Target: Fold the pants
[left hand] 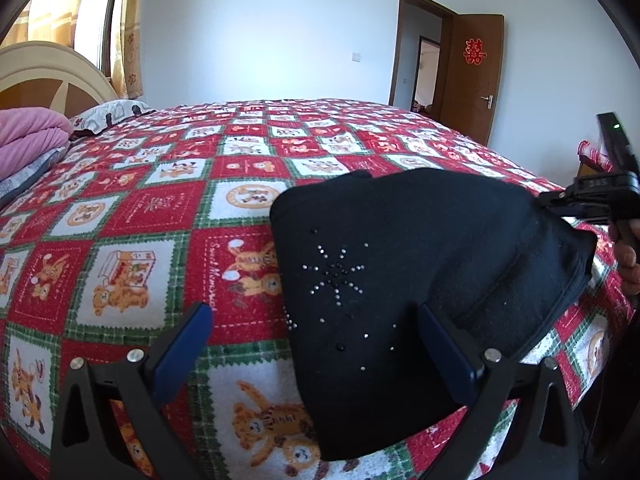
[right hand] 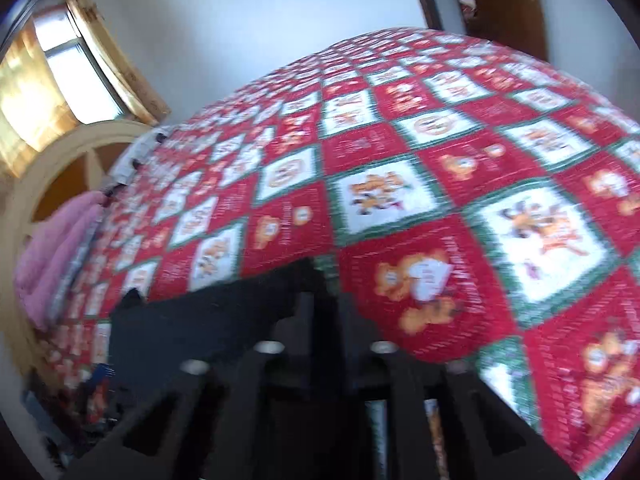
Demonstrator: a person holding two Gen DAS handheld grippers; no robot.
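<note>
On top of a bed covered by a red, white and green checked quilt (left hand: 168,208) printed with teddy bears, a pair of black knit pants (left hand: 400,280) with a starburst of small rhinestones is lying folded into a thick bundle near the quilt's near edge. The left gripper (left hand: 316,324), with black arms and blue pads, is hovering just above the bundle with its fingers spread wide; the left finger is standing over bare quilt, the right finger over the dark cloth, and neither pad is pressing on anything.

At the far right of the left wrist view, the right gripper (left hand: 548,202) is reaching in to the pants' upper right corner, with a bit of a hand (left hand: 626,256) showing behind it. Its tips are touching or pinching that corner, though the blurred right wrist view is showing only narrow-set black fingers (right hand: 308,312) with dark cloth around them, so I cannot tell whether the pads are truly clamping the fabric.

Around the work, a pink folded blanket (left hand: 32,136) and a patterned pillow (left hand: 108,114) are sitting at the head of the bed, well apart from the pants, in front of a cream and wood headboard (left hand: 52,76). Yellow curtains (left hand: 130,32) are framing a bright window, and a brown wooden door (left hand: 472,76) bearing a red paper ornament is standing open beyond the far corner. Nothing is lying between the grippers and the bundle.
</note>
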